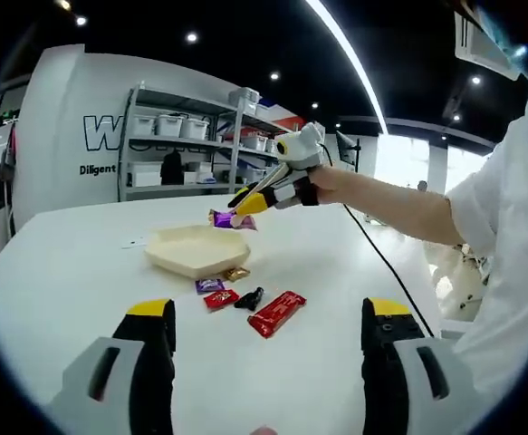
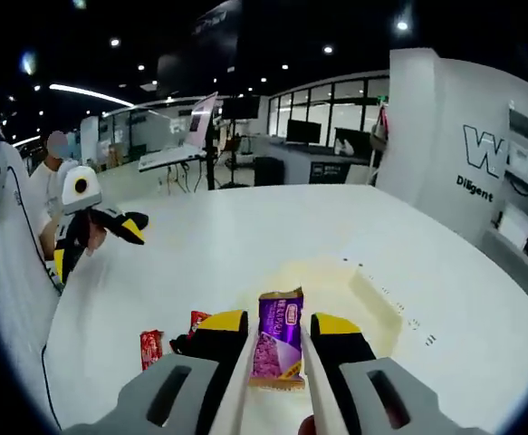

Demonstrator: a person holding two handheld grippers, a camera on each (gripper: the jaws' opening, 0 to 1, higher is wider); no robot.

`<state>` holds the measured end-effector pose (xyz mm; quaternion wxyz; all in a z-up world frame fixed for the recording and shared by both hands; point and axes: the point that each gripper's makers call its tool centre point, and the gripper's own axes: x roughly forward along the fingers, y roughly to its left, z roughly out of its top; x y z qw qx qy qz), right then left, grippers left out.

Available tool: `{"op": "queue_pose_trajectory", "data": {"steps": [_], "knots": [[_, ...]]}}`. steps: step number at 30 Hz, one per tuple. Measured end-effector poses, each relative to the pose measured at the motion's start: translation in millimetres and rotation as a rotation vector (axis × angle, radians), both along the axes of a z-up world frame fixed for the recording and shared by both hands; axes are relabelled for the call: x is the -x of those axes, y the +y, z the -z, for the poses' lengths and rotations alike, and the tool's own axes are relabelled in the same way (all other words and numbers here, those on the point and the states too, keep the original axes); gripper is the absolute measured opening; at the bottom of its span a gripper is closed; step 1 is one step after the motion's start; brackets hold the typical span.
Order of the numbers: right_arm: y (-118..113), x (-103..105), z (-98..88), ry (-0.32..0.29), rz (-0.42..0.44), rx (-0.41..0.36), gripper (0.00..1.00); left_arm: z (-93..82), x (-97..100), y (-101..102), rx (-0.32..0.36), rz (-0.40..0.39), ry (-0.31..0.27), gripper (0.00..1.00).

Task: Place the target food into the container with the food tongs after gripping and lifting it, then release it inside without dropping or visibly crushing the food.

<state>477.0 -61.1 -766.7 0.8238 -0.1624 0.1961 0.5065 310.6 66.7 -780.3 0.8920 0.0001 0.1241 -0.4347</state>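
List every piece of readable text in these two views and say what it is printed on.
"W", cut off by shelving: white wall.
"Diligent": same wall, below the big letters.
"W" with "Diligent" beneath: white pillar.
Purple snack packet, between the right gripper jaws: print too blurred to read.
Red wrapper: lettering unreadable.
Small purple wrapper: unreadable.

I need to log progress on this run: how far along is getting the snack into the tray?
Gripping and lifting look done: the right gripper is shut on the purple snack packet and holds it above the cream tray. In hand is the carry over the tray. Left to do: lower it and release it inside. The left gripper is open and idle, and the red packet and small sweets remain on the table.
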Motion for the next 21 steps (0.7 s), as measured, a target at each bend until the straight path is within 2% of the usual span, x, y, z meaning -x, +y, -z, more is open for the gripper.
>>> {"op": "queue_pose_trajectory", "data": {"steps": [4,7,9,10,16,21], "knots": [[3.9,-11.2,0.8,-0.018,-0.049,-0.021,0.21,-0.1,-0.4,1.0,-0.004,-0.005,0.0,0.83],[5.5,-21.8,3.0,-0.003,-0.05,-0.03,0.2,0.4,-1.0,1.0,-0.007,-0.008,0.002,0.83],[4.6,-29.2,12.9,0.004,-0.049,0.014,0.2,1.3,-1.2,0.5,-0.009,-0.008,0.006,0.83],[4.8,-34.8,15.5,0.016,-0.035,0.012,0.2,1.7,-1.3,0.3,-0.012,-0.009,0.006,0.83],[6.3,-41.2,24.2,0.037,-0.03,0.029,0.22,4.0,-1.7,1.1,-0.018,-0.017,0.014,0.83],[15.9,-32.3,30.5,0.046,-0.054,0.048,0.22,4.6,-3.2,0.7,-0.016,-0.019,0.016,0.83]]}}
